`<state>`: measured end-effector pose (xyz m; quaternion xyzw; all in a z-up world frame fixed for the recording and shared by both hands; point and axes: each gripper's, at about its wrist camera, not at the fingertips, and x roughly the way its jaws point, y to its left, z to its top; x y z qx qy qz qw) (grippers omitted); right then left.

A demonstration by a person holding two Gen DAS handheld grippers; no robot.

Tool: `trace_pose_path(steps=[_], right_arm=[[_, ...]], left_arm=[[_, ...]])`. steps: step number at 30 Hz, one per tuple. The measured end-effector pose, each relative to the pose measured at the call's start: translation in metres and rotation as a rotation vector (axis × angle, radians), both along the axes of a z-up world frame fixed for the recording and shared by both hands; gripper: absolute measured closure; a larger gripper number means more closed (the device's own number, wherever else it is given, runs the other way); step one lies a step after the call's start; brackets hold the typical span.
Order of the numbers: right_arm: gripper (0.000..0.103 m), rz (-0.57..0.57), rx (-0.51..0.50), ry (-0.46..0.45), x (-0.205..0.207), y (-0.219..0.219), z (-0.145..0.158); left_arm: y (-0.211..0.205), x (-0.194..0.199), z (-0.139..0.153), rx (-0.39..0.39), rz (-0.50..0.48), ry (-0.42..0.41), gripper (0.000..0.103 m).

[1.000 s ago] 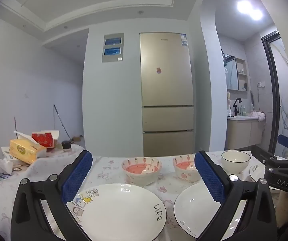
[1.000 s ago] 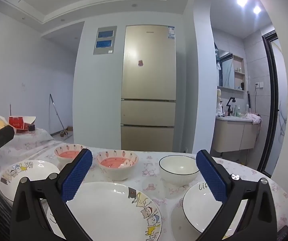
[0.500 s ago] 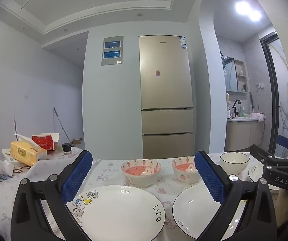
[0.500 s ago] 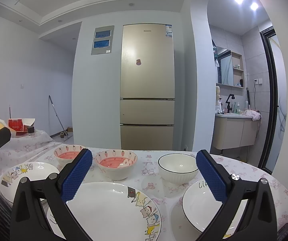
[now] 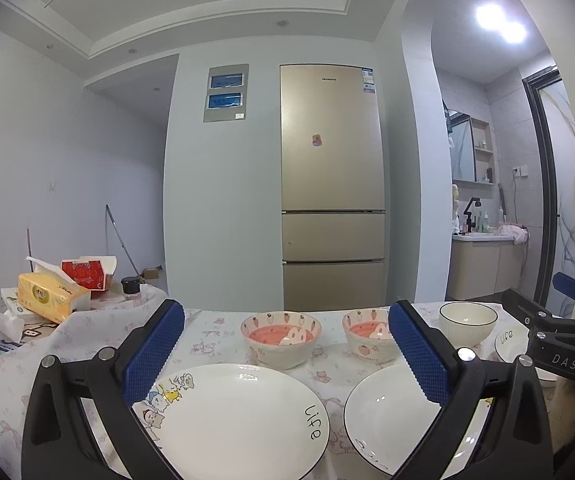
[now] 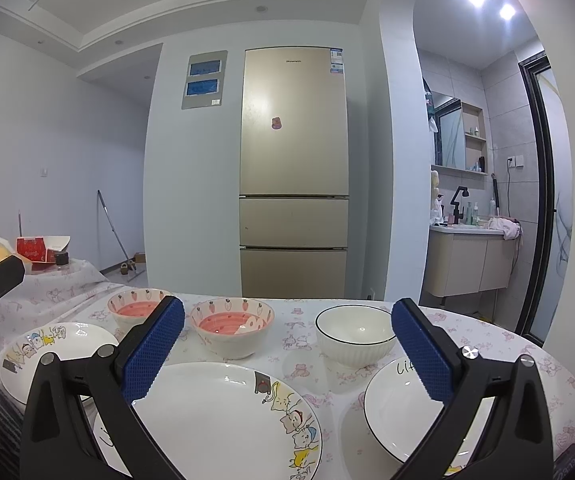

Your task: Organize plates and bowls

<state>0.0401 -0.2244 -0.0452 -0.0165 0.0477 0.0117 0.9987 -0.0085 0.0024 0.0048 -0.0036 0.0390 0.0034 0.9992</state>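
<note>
Both grippers hover open and empty above a table with a floral cloth [image 5: 215, 328]. My left gripper [image 5: 287, 344] is over a white cartoon plate [image 5: 239, 420] marked "life"; a second white plate [image 5: 391, 420] lies to its right. Behind stand two pink strawberry bowls [image 5: 281, 336] [image 5: 367, 338] and a white bowl [image 5: 467, 320]. My right gripper [image 6: 287, 344] is over the middle cartoon plate [image 6: 227, 420]. A third plate [image 6: 403, 408] lies right, the white bowl [image 6: 355, 336] behind it, and the pink bowls [image 6: 231, 326] [image 6: 137, 310] further left. The left plate [image 6: 55, 348] shows at far left.
Tissue boxes [image 5: 51, 292] and a small jar [image 5: 130, 286] crowd the table's far left. A gold fridge [image 5: 331, 188] stands behind the table. A bathroom vanity [image 6: 471, 260] is at the right. The table's right edge [image 6: 559, 364] curves close to the third plate.
Both views have tilted slightly up and back; the dishes sit a little lower in frame. Nothing on the table has moved and both grippers stay open.
</note>
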Motion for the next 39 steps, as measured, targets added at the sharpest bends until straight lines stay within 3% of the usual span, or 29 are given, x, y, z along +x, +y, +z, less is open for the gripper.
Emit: trace_pose_path(steps=[39], right_arm=[[0.0, -0.006, -0.011, -0.017, -0.0036, 0.004, 0.0014]], left_arm=[[0.0004, 0.0008, -0.002, -0.003, 0.0, -0.001, 0.0]])
